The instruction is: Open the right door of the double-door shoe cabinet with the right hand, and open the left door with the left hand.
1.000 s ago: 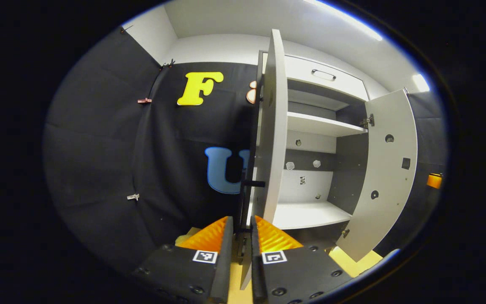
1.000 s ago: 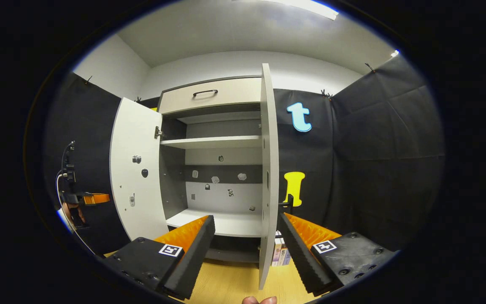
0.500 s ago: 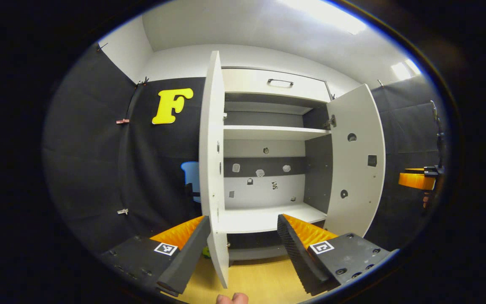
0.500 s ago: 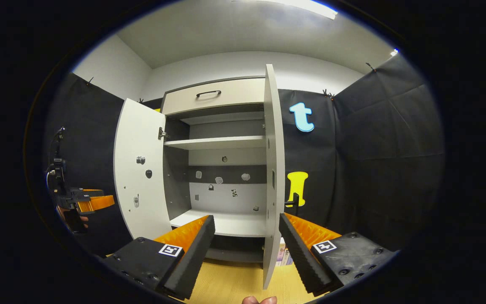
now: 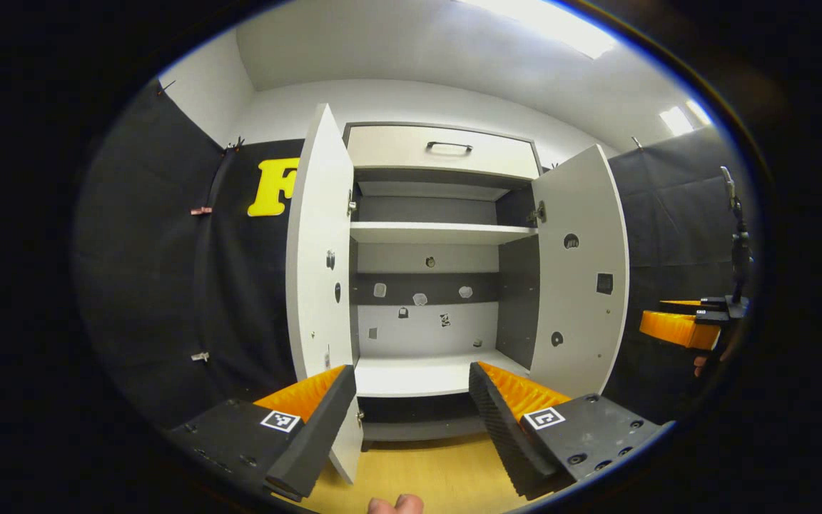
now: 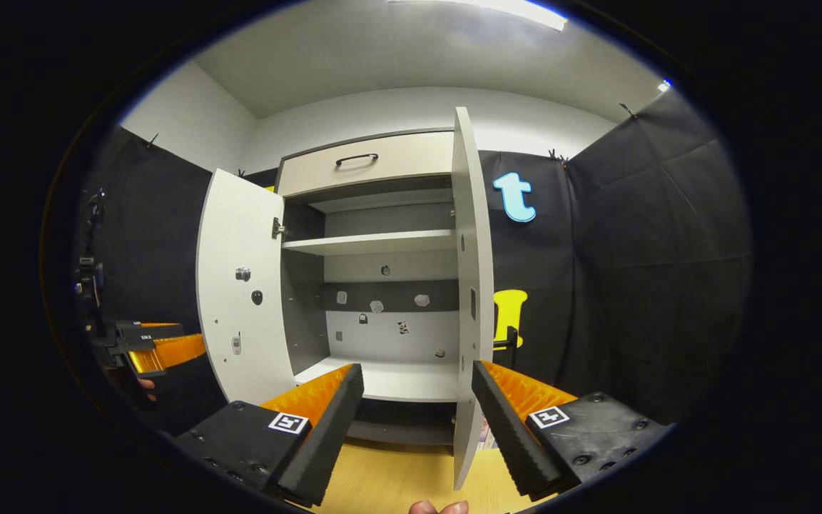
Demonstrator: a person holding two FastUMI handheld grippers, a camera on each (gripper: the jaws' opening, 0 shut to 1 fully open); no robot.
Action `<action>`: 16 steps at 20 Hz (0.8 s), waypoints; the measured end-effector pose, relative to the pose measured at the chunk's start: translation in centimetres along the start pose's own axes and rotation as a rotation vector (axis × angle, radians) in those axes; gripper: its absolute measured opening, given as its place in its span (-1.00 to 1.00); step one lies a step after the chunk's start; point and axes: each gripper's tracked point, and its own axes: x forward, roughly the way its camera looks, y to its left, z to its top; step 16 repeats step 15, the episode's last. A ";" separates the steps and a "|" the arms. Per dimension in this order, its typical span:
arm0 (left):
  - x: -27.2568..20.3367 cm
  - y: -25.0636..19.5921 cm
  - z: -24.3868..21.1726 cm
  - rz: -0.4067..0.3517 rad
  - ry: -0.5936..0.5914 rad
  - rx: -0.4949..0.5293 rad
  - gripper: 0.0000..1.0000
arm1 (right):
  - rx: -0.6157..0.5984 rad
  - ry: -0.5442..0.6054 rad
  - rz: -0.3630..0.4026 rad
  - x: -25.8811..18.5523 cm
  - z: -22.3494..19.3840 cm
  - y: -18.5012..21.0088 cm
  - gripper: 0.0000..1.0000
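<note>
We see the cabinet point(image 5: 425, 285) straight ahead in the left gripper view, with both doors swung out. The left door point(image 5: 318, 271) stands wide, its inner face turned toward us, and its lower edge runs down just behind our left gripper point(image 5: 411, 421). The jaws of that gripper are spread wide apart and hold nothing; the bottom shelf point(image 5: 425, 375) shows in the gap between them. The right door point(image 5: 582, 278) is also open, angled outward on its hinge, with a few small fittings on its inner face. Beyond it, near the view's right edge, we see the other gripper with a fingertip of the hand that holds it.

In the right gripper view the right door point(image 6: 472, 285) is nearly edge-on to us, standing between the jaws but apart from both. Our right gripper point(image 6: 418, 421) has its jaws spread wide too, with nothing in them. A dark handle point(image 6: 504, 343) sticks out from the door's outer side. The left door point(image 6: 243, 293) is open at the far side, and past it the left gripper point(image 6: 158, 350) hangs low by the booth wall.

Above the doors sits a drawer point(image 5: 443, 150) with a dark pull, closed. Inside, an upper shelf point(image 5: 439, 232) crosses the cabinet. The floor point(image 5: 425, 475) in front is light wood.
</note>
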 end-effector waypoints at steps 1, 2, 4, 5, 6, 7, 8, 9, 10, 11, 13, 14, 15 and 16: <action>-0.1 -0.2 -0.3 0.007 0.005 -0.019 0.95 | 0.005 0.003 0.001 0.0 -0.1 0.0 1.00; 0.0 -0.5 -0.5 0.005 0.009 -0.031 0.96 | 0.010 0.006 0.001 0.1 -0.3 0.1 0.92; 0.1 -1.0 -0.7 0.013 0.008 -0.036 0.96 | 0.014 0.006 0.000 0.3 -0.3 0.1 0.92; 0.2 -1.2 -0.7 0.017 0.007 -0.033 0.96 | 0.013 0.004 -0.002 0.3 -0.3 0.0 0.92; 0.2 -1.3 -0.5 0.019 0.004 -0.026 0.95 | 0.010 0.002 -0.005 0.4 -0.4 -0.1 0.92; 0.2 -1.3 -0.4 0.023 0.000 -0.020 0.95 | 0.008 0.001 -0.008 0.4 -0.4 -0.2 0.92; 0.3 -1.3 -0.2 0.024 0.000 -0.017 0.95 | 0.009 0.002 -0.010 0.5 -0.5 -0.3 0.92; 0.3 -1.5 -0.4 0.022 0.002 -0.020 0.95 | 0.011 0.004 -0.009 0.4 -0.5 -0.3 0.92; 0.2 -1.6 -0.4 0.022 0.005 -0.023 0.96 | 0.013 0.004 -0.011 0.5 -0.5 -0.4 0.92; 0.2 -1.5 -0.3 0.023 0.006 -0.023 0.96 | 0.013 0.005 -0.011 0.4 -0.6 -0.4 0.92; 0.3 -1.4 -0.3 0.029 0.006 -0.020 0.95 | 0.011 0.003 -0.014 0.5 -0.4 -0.6 0.92; 0.3 -1.4 -0.2 0.029 0.007 -0.018 0.95 | 0.012 0.002 -0.013 0.4 -0.5 -0.5 0.92; 0.3 -1.4 -0.3 0.031 0.009 -0.018 0.95 | 0.014 0.002 -0.012 0.4 -0.5 -0.5 0.92; 0.3 -1.4 -0.3 0.031 0.009 -0.018 0.95 | 0.014 0.002 -0.012 0.4 -0.5 -0.5 0.92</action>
